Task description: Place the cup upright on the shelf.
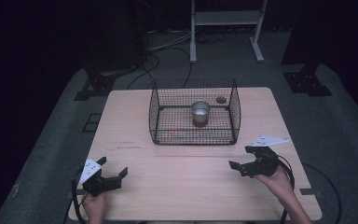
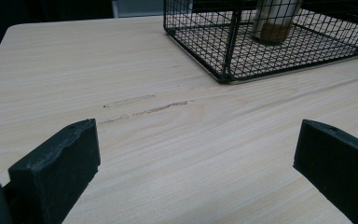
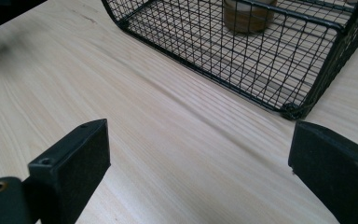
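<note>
Cup seen upright inside basket, mid-table, ahead of both grippers. Left gripper held jaws apart, empty. Right gripper likewise; judged slightly nearer cup.

A basket sits on the counter toward its far edge, a cup standing inside it. Near the front edge, the left gripper lies left, the right gripper right, well apart
</note>
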